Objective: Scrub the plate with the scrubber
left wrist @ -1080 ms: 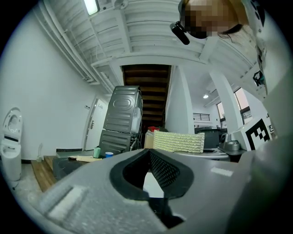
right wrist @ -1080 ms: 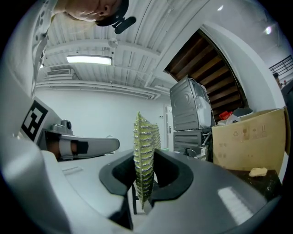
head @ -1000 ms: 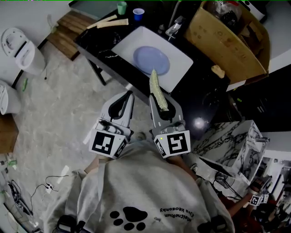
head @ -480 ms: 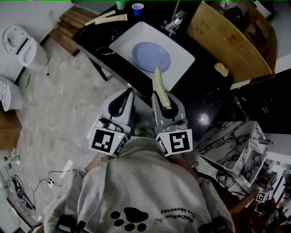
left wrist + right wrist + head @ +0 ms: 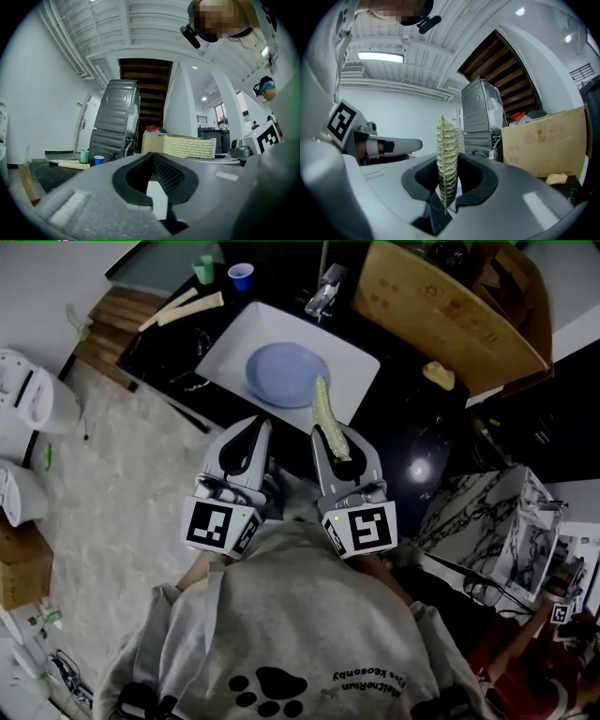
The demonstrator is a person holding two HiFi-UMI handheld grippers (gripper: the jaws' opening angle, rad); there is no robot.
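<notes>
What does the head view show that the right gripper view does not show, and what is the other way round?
Only the head view shows the blue plate lying in the white sink, the tap and a blue cup. Only the right gripper view shows the ceiling lamp and a grey machine. Both show the scrubber gripped in the right claw, the cardboard box and the left claw.

The plate (image 5: 286, 376) is pale blue in a white sink (image 5: 352, 367); the counter (image 5: 155, 343) is black with white veins. The scrubber (image 5: 324, 413) is yellow-green, ribbed. Far left stand a green cup (image 5: 203, 270) and a blue cup (image 5: 241, 276); the far-right box (image 5: 431, 306) is brown.
</notes>
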